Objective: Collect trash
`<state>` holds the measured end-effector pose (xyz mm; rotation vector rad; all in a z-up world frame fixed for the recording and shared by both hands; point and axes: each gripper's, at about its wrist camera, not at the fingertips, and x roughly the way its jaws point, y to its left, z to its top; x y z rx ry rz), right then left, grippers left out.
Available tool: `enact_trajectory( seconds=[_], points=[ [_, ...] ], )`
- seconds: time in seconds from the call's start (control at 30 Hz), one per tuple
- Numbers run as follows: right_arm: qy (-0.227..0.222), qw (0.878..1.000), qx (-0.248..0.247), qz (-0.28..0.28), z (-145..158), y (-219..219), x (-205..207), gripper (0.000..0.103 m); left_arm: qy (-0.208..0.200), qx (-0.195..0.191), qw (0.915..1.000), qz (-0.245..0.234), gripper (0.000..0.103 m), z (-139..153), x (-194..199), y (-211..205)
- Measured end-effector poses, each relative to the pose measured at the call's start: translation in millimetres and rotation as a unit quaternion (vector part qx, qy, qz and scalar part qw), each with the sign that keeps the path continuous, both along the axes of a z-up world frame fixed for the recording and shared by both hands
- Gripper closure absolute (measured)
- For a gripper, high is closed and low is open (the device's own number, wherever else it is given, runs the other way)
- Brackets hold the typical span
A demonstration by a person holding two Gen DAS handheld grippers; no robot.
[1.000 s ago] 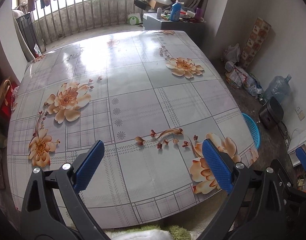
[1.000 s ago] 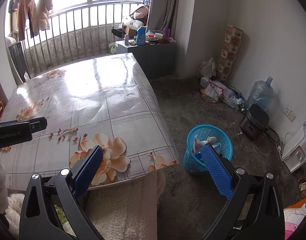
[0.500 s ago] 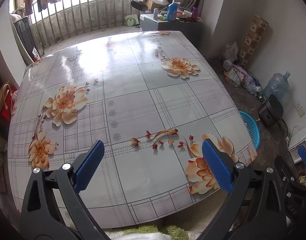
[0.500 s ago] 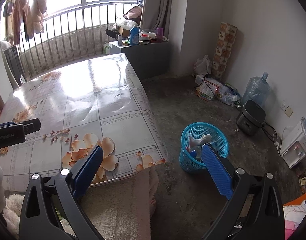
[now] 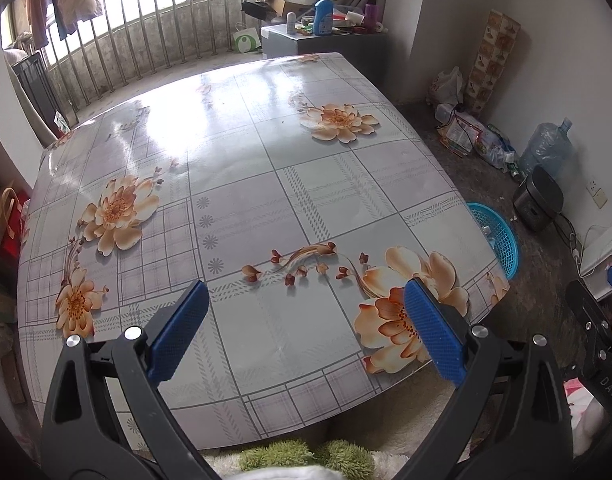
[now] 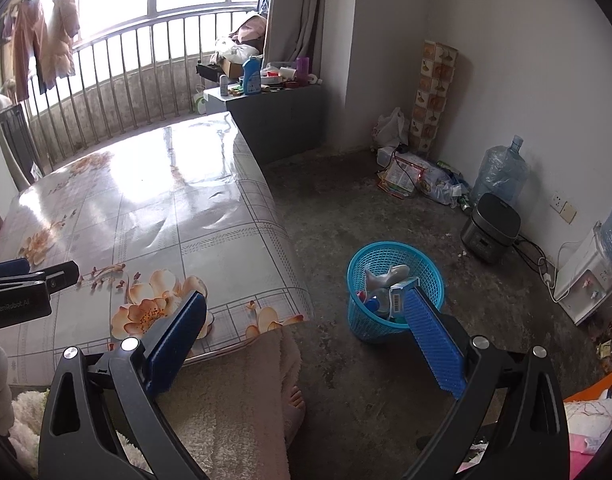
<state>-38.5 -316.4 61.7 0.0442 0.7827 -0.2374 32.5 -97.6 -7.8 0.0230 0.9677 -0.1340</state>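
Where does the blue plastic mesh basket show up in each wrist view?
Left wrist: blue plastic mesh basket at right, on the floor, half hidden behind the table edge.
Right wrist: centre-right, fully visible, trash inside.
Shared landmark: black rice cooker on the floor nearby.

Both views pull back and rise: more of the table (image 5: 266,184) shows under the left gripper (image 5: 306,332), and the blue basket (image 6: 395,292) sits farther from the right gripper (image 6: 306,344).
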Motion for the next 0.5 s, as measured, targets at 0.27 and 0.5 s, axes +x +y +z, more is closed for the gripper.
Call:
enact_trajectory(
  seconds=[0.27,0.5],
  points=[
    [-0.003,1.0,0.004,-0.003,2.3,-2.6,-1.2,0.007,0.002,0.003,1.0,-0.008,0.009,0.5,-2.1,-3.4],
    [-0.004,1.0,0.004,0.004,4.5,0.4,1.0,0.007,0.003,0.004,1.0,-0.008,0.009,1.0,-1.6,-3.4]
  ],
)
